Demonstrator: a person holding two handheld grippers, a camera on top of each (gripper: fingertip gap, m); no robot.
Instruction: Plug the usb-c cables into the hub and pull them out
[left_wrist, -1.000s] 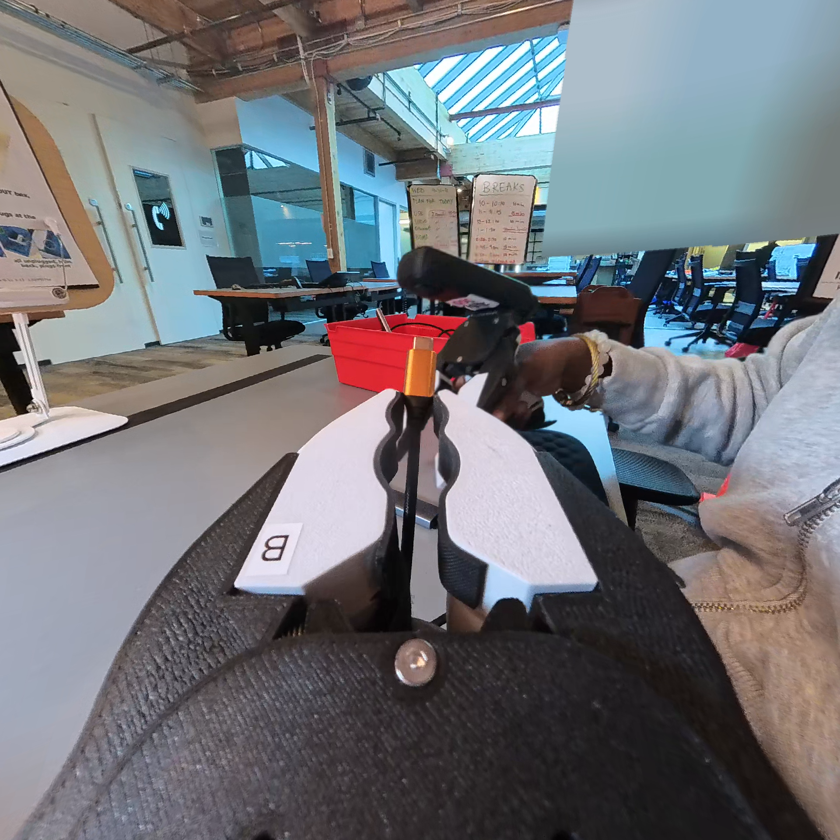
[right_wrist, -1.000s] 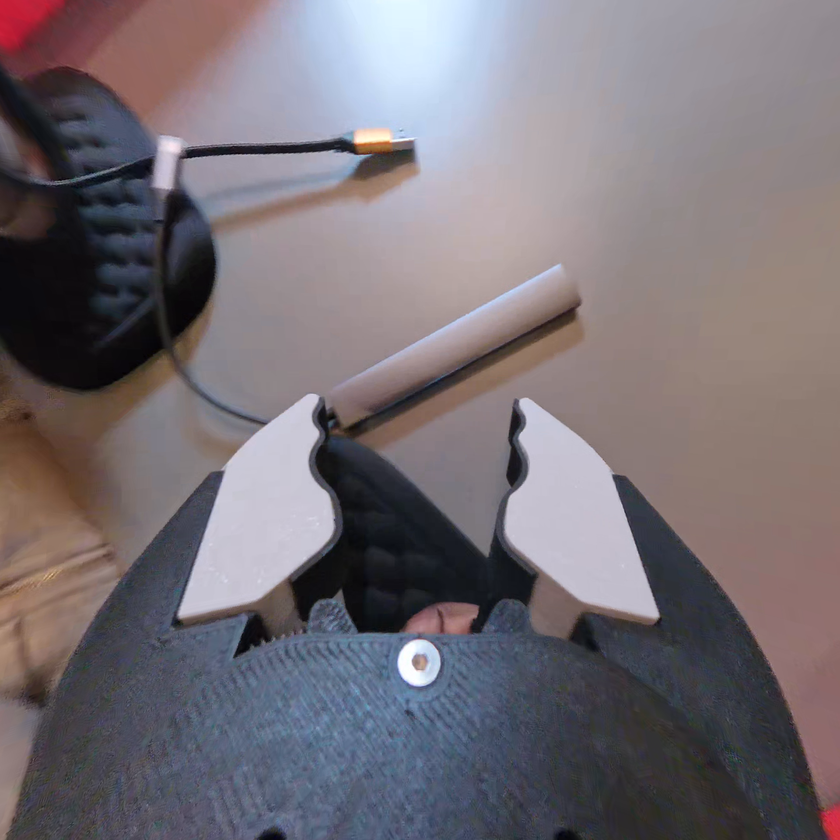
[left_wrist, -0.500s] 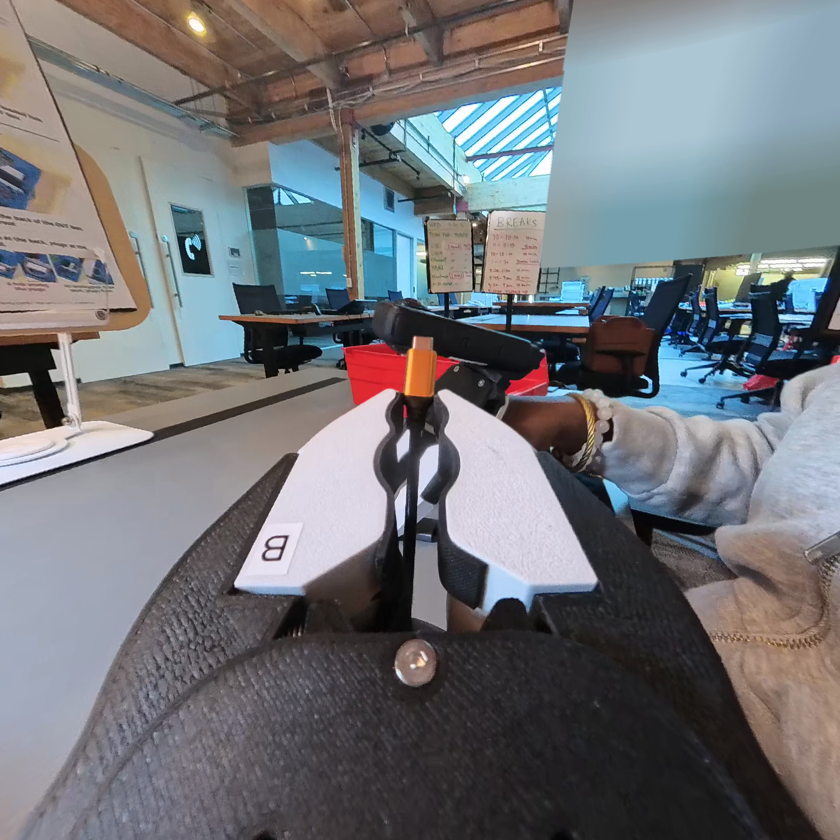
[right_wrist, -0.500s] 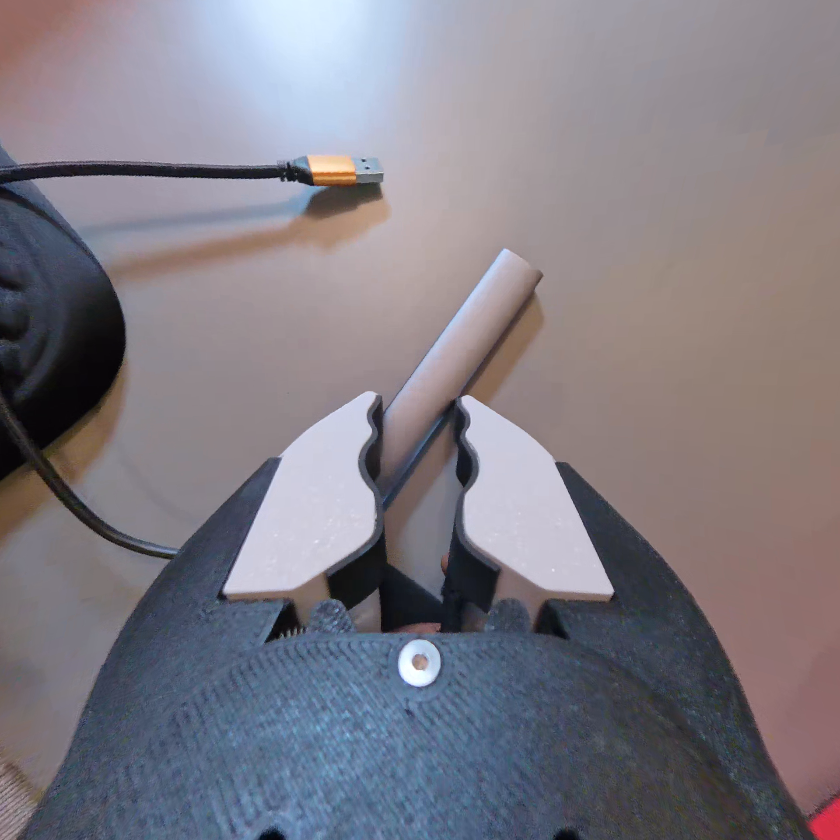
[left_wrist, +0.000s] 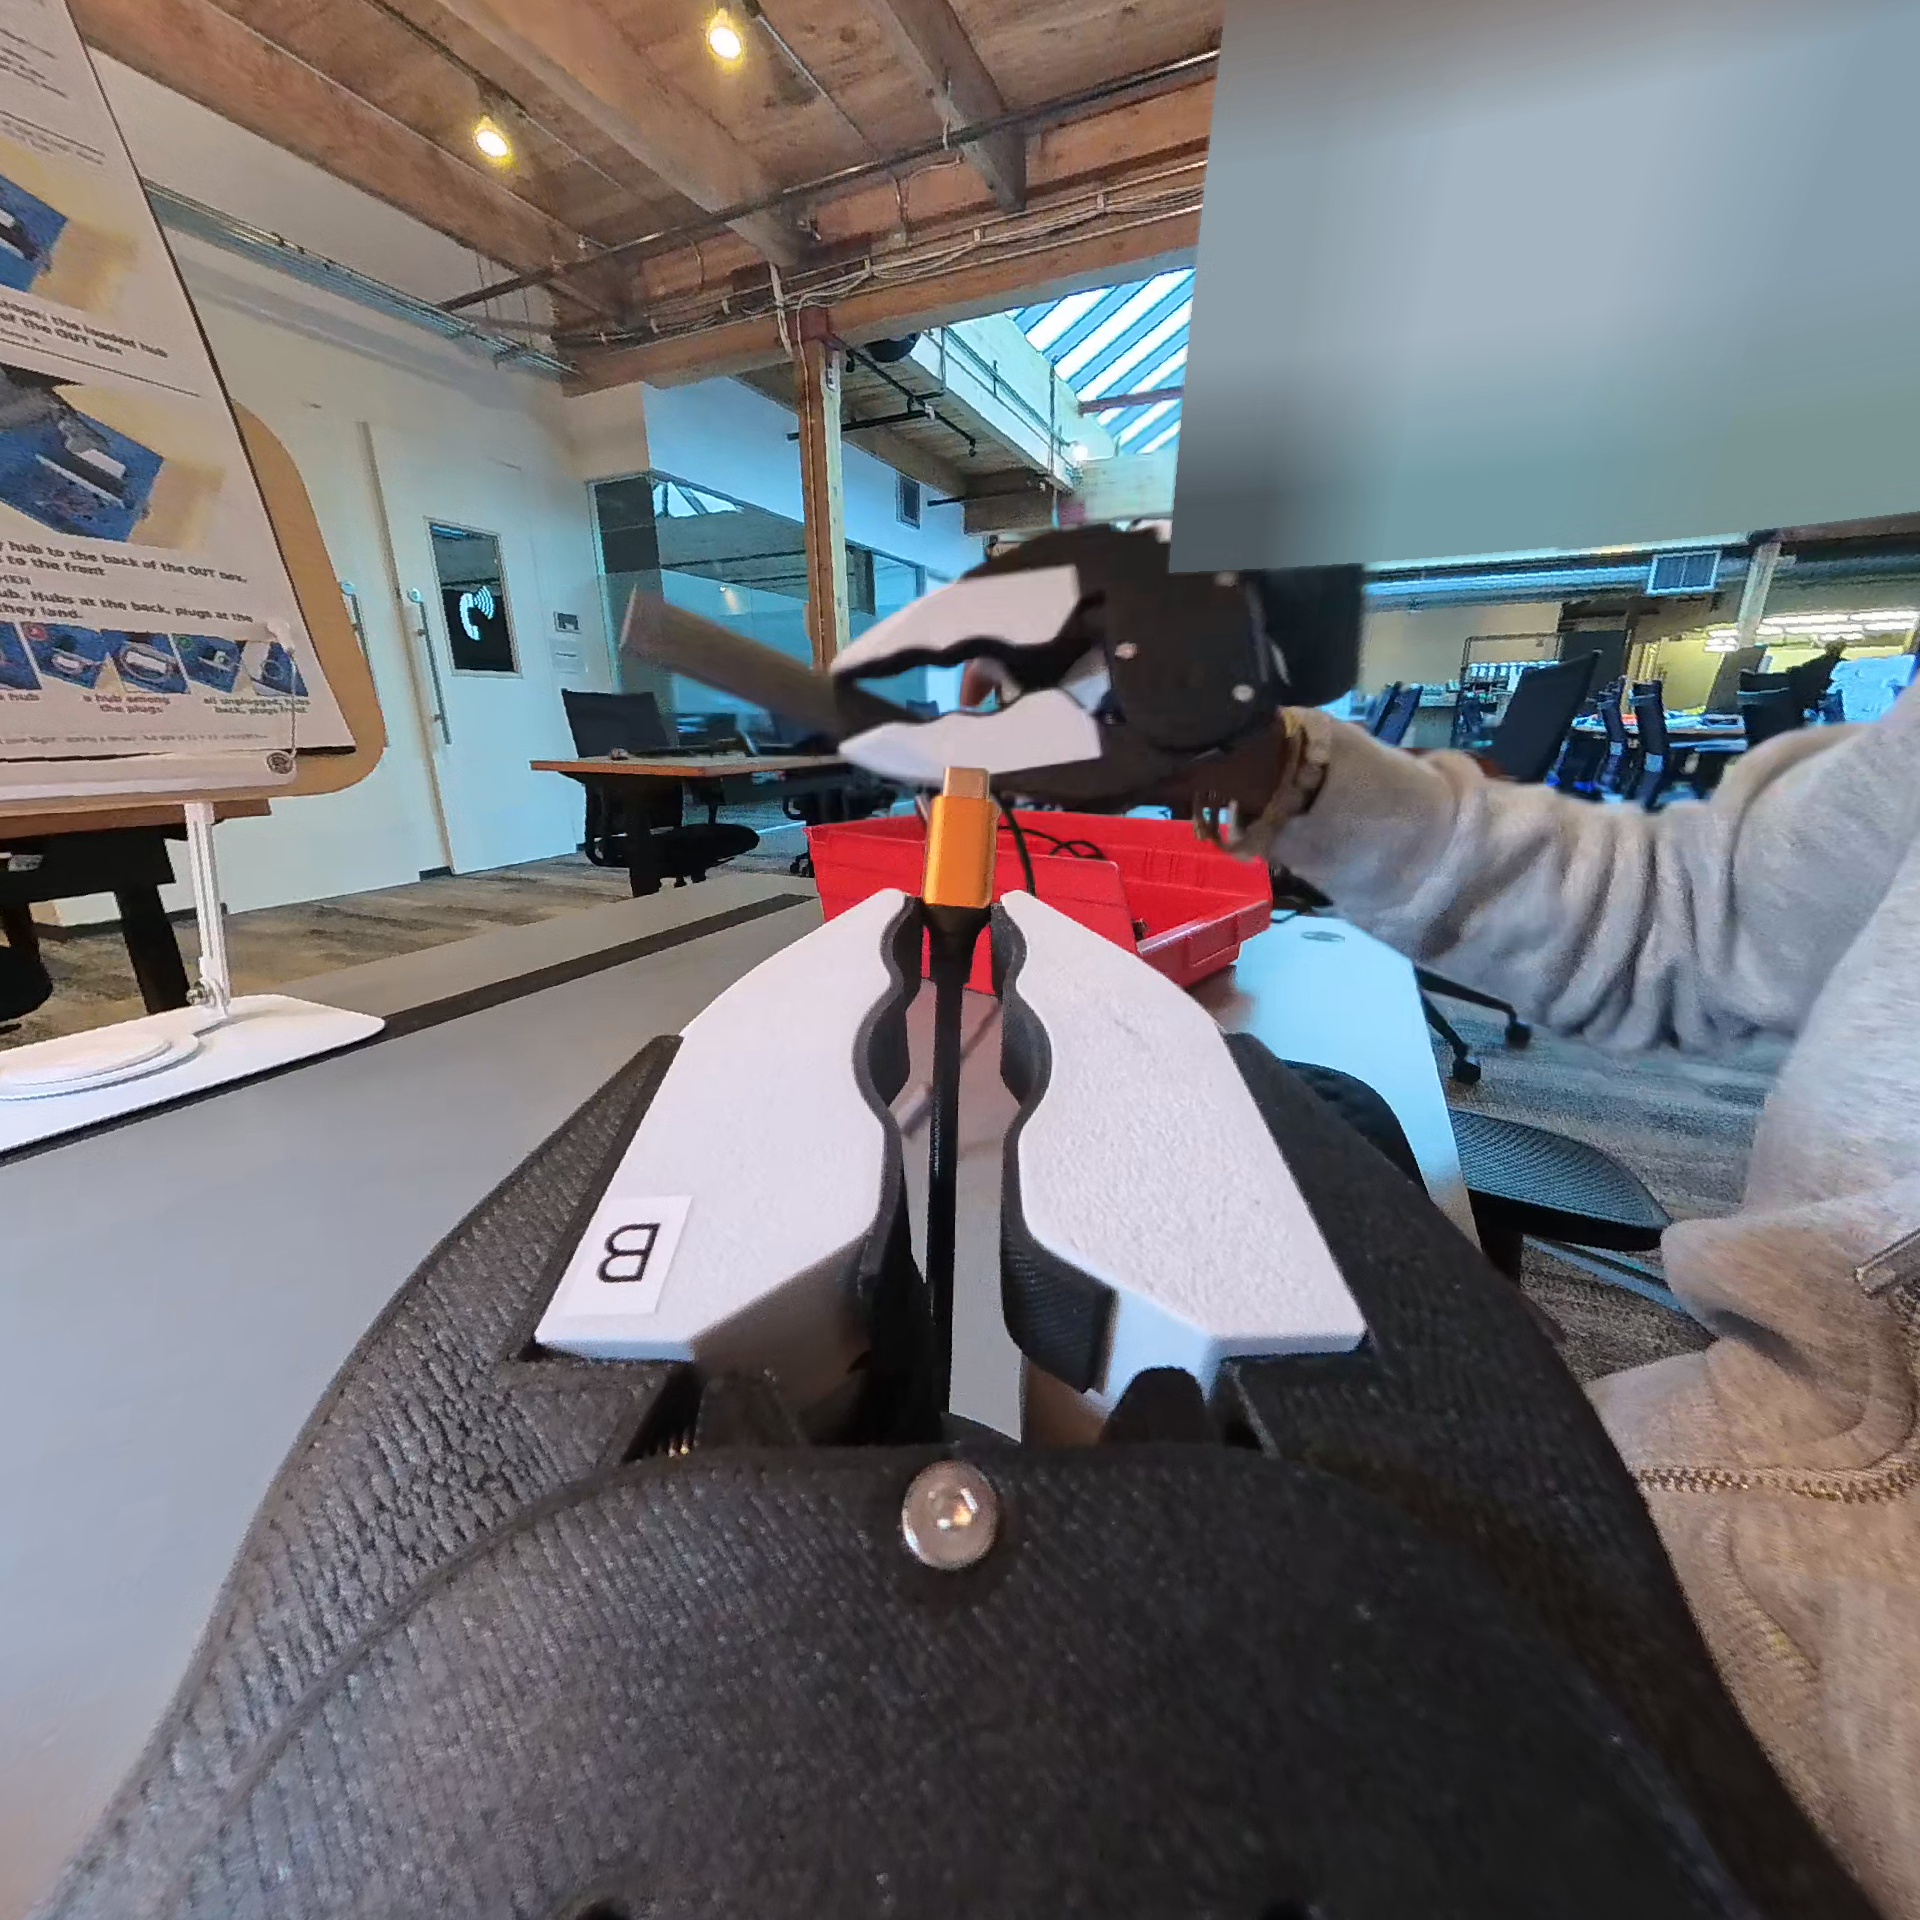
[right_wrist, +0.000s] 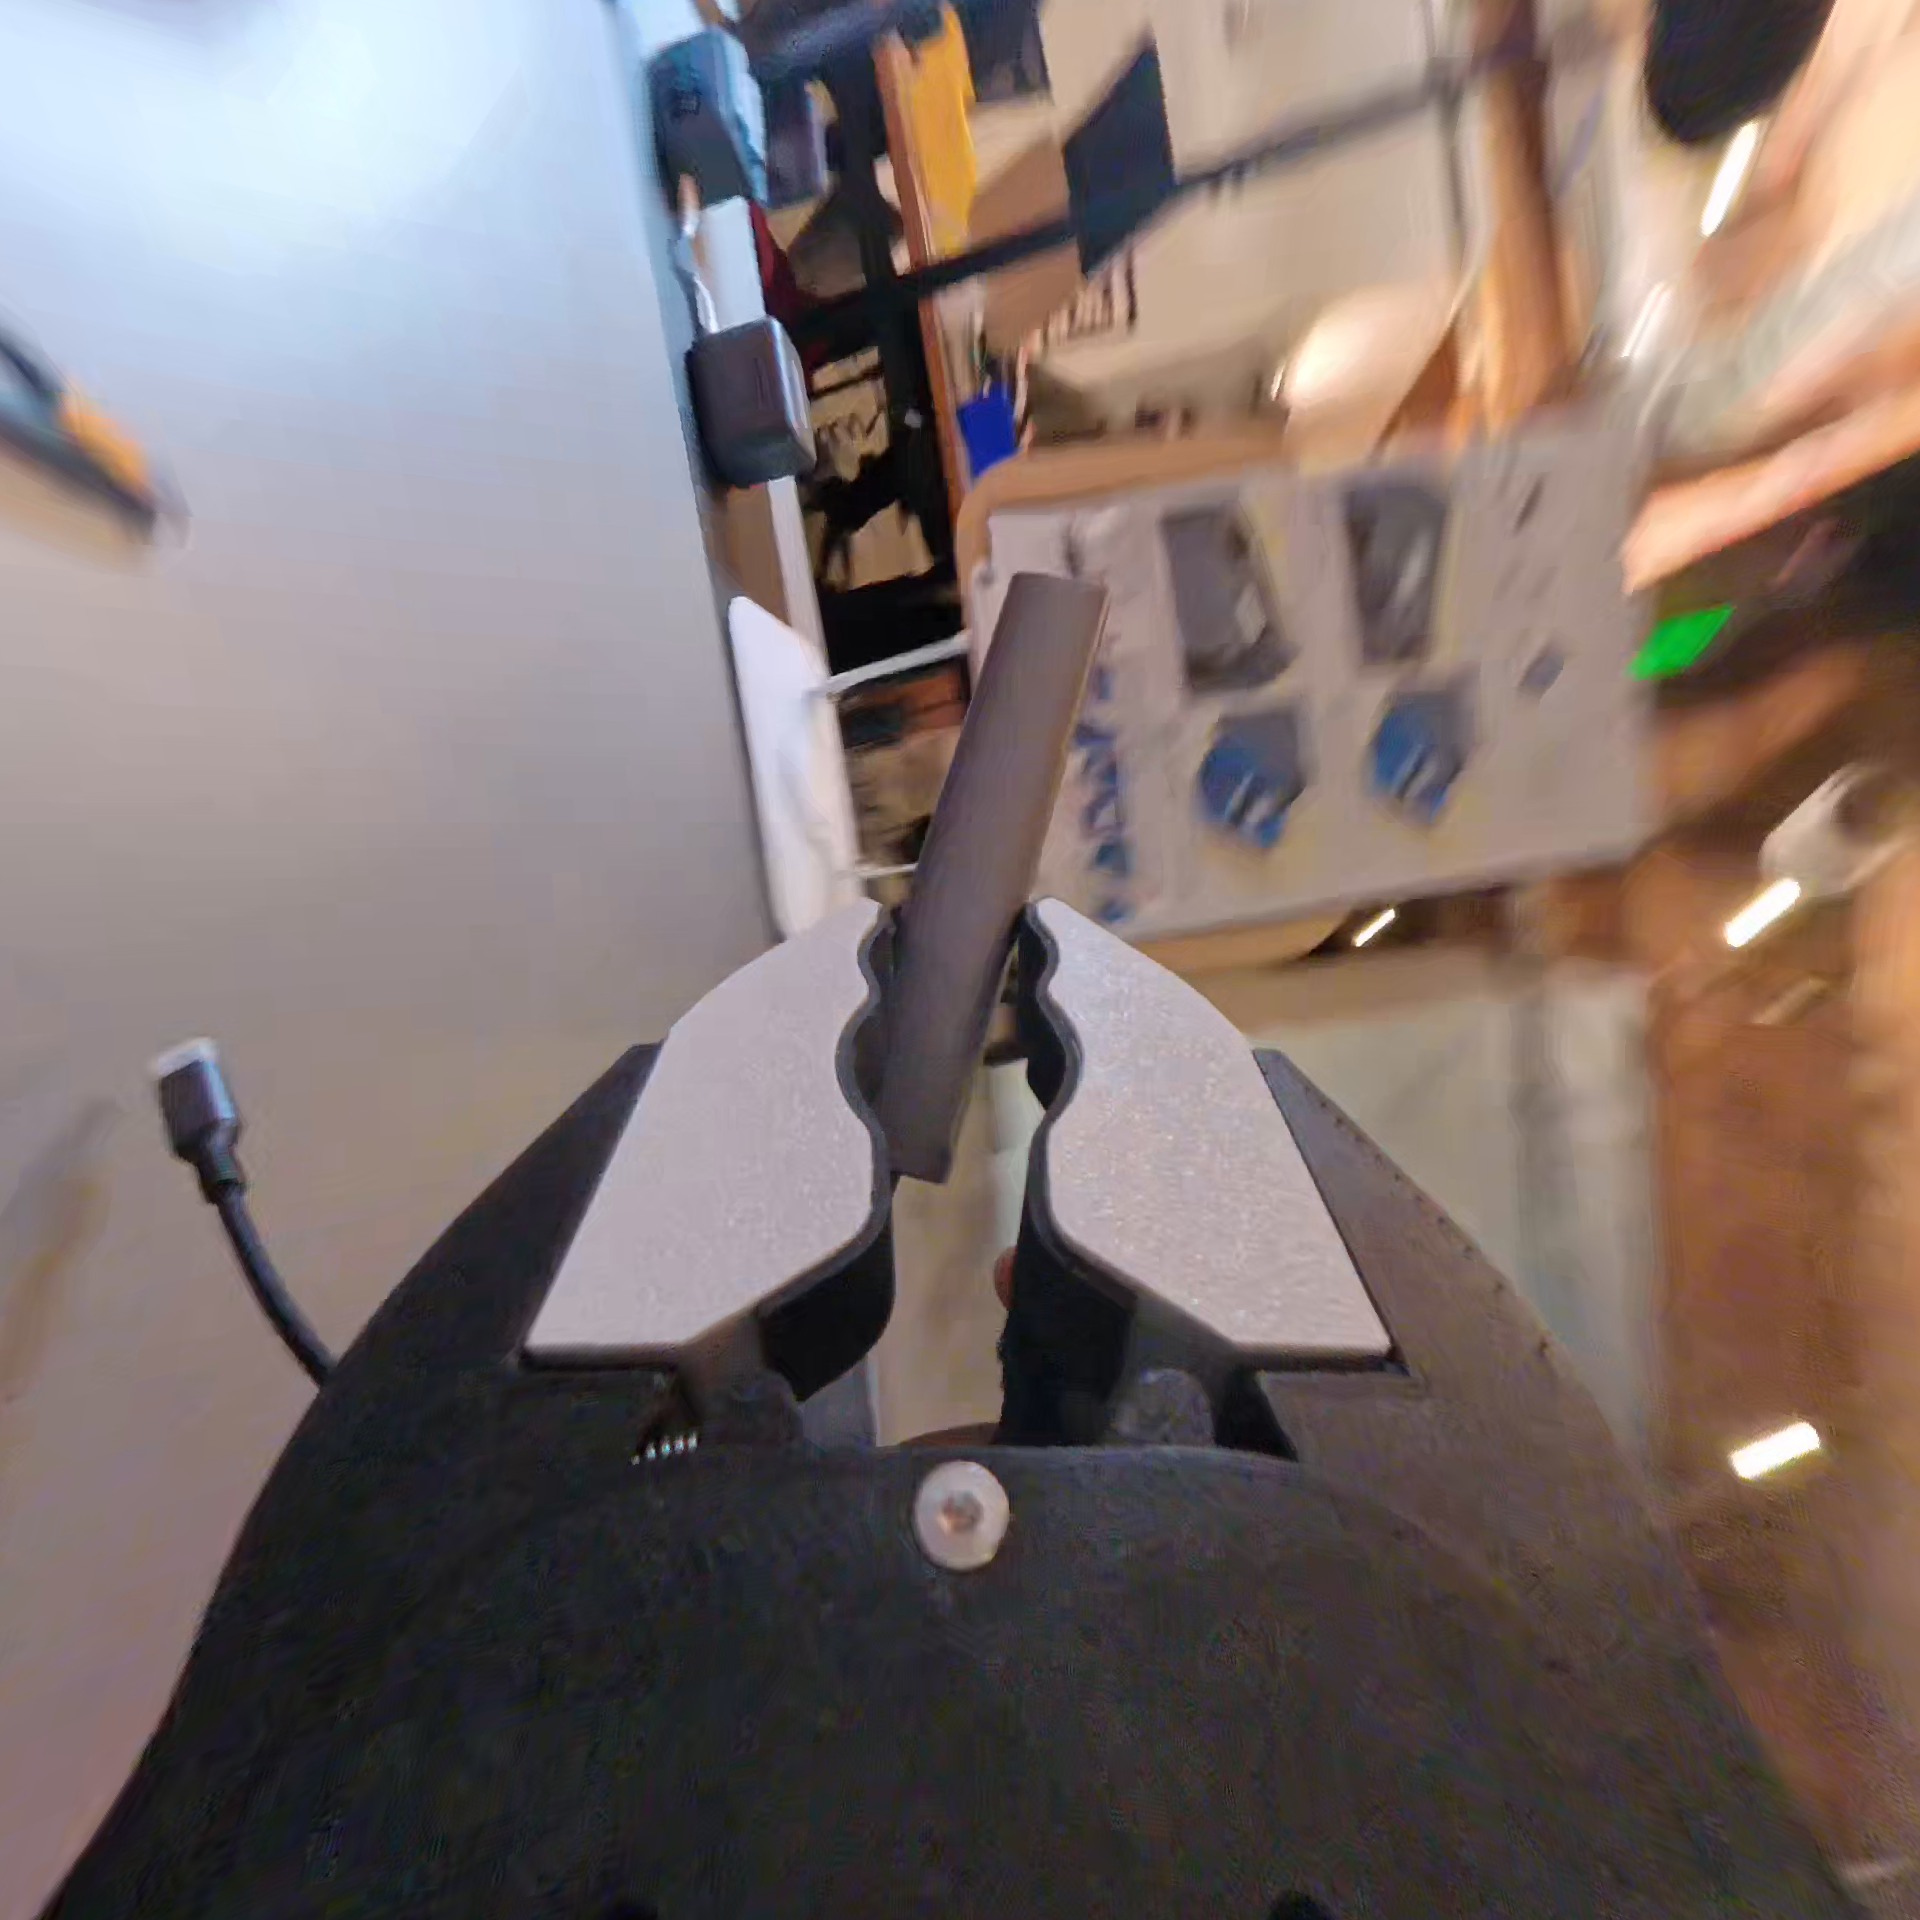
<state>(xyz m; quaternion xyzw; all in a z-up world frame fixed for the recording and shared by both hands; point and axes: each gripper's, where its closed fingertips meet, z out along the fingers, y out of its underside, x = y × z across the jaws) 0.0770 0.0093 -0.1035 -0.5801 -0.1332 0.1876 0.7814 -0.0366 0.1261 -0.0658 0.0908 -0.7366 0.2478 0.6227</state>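
My left gripper (left_wrist: 956, 914) is shut on a black cable just below its orange usb-c plug (left_wrist: 961, 852), which points up and forward. My right gripper (right_wrist: 956, 925) is shut on one end of the slim grey hub (right_wrist: 997, 810) and holds it in the air. In the left wrist view the right gripper (left_wrist: 862, 707) is above and just beyond the plug, with the hub (left_wrist: 727, 660) sticking out to the left. A dark plug on a black cable (right_wrist: 197, 1112) shows at the left of the right wrist view.
The grey table (left_wrist: 312, 1195) stretches ahead and left. A red bin (left_wrist: 1091, 883) holding cables stands behind the plug. An instruction board on a white stand (left_wrist: 156, 520) is at the far left. A person's grey sleeve (left_wrist: 1558, 883) reaches in from the right. The tips of one gripper are about 15 centimetres away from the tips of the other.
My right gripper closed on the hub lying on the table, then lifted it and swung it up above the orange plug. My left gripper stayed shut on the cable.
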